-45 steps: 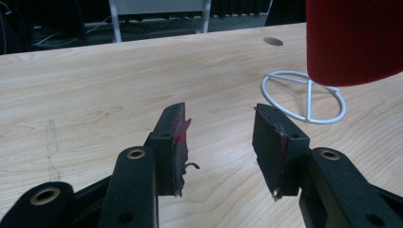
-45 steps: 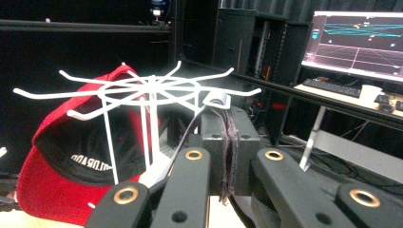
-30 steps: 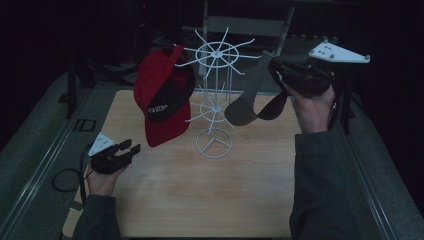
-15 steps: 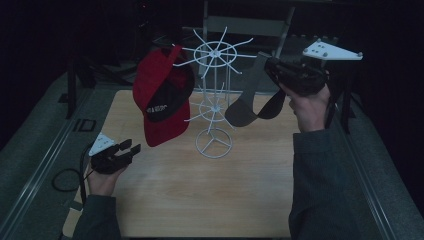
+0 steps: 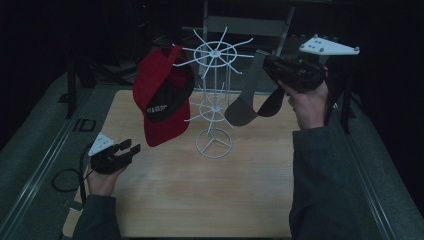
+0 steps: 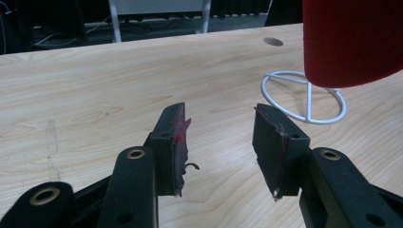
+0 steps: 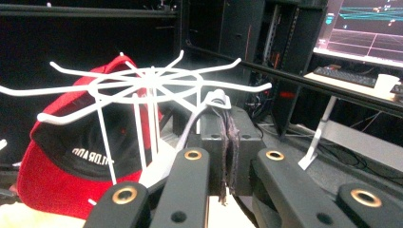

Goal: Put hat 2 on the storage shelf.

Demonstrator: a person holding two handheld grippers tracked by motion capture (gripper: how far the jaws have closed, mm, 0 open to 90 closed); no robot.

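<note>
A white wire hat rack [image 5: 215, 50] stands mid-table on a ring base [image 6: 304, 99]. From its left hooks hangs a red cap [image 5: 160, 100] with a dark lining and white lettering [image 7: 92, 154]. My right gripper [image 5: 267, 64] is raised at the rack's right side, shut on the back strap of a grey cap [image 5: 247, 100] whose brim droops below. In the right gripper view the jaws [image 7: 227, 128] pinch the grey strap [image 7: 223, 190] just behind a white hook tip [image 7: 216, 97]. My left gripper [image 5: 127, 146] hovers low over the table's left part, open and holding nothing [image 6: 218, 137].
The wooden table [image 5: 200, 200] has a round hole [image 6: 274, 42] at its far side. A cable loop [image 5: 65, 180] lies on the grey surround at left. Behind the rack stand a dark metal frame [image 7: 294, 76], a monitor [image 7: 366, 23] and a white cup [image 7: 386, 83].
My right gripper has edged slightly left toward the rack with the grey cap in it. The left gripper has stayed put.
</note>
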